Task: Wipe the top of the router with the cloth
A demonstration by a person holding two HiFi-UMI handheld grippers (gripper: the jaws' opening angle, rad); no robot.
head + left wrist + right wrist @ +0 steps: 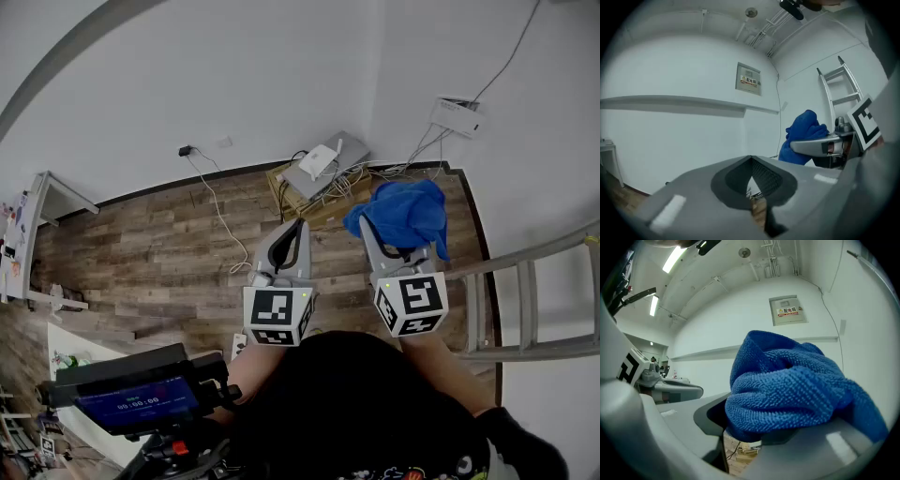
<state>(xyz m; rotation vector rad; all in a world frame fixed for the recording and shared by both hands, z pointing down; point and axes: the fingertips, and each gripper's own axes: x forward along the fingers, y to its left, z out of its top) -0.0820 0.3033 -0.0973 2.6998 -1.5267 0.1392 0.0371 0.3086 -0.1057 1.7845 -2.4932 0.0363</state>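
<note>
Your right gripper (pixel 754 439) clamps a nubby blue cloth (pixel 797 390) above the wood-plank floor (pixel 150 253). Beside it your left gripper (pixel 751 160) is closed, empty; the white router (pixel 319 161) sits by the wall.

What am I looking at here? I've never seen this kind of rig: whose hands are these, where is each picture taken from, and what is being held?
There is no robot here. A person stands holding a two-jaw gripper in each hand. The head view comes from a camera on their head, looking steeply down. The other two views come from a camera riding on each gripper, looking along its jaws. The left gripper has its jaws together with nothing in them. The right gripper is clamped on a bunched blue cloth. Ahead, in the corner of the wooden floor, a white router sits on a grey box, and the cloth is not yet on it. A ladder is at the right.
</note>
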